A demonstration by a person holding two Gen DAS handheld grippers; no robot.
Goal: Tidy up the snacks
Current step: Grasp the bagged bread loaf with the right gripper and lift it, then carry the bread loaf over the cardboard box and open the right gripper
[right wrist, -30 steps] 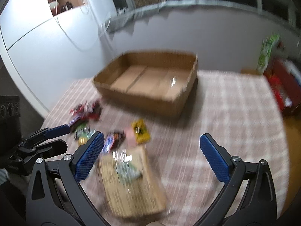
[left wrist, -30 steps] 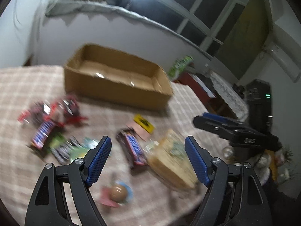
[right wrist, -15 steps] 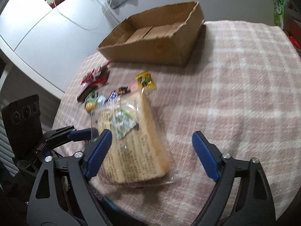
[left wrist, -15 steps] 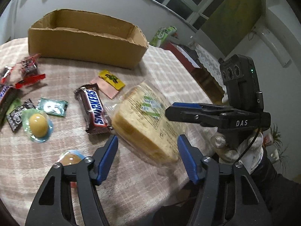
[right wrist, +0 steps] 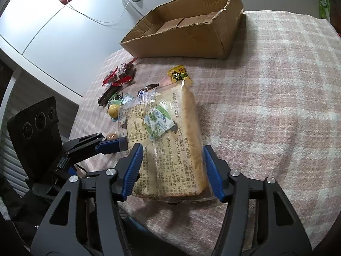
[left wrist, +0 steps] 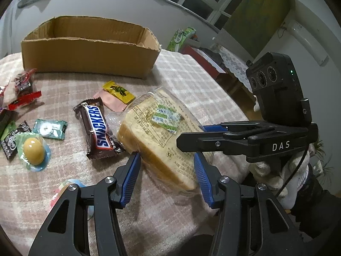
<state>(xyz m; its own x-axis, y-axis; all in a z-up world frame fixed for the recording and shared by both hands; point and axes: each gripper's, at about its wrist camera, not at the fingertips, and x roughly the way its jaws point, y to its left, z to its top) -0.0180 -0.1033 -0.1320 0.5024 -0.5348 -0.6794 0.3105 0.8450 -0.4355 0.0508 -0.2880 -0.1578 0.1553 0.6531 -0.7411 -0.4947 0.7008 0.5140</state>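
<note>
The bagged bread loaf lies on the checked bench, its near end between the jaws of both the left gripper and the right gripper, which have just been closing around it and now stand about half open; whether their pads press the bag is hard to tell. One Snickers bar lies just left of the loaf, one yellow sachet beyond it, and one cardboard box at the far side. The wrapped sweets at the left edge are cut off and too jumbled to count.

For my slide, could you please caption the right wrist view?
Right gripper, jaws just closing, straddles a bagged bread loaf on the plaid tablecloth, cardboard box beyond.
</note>
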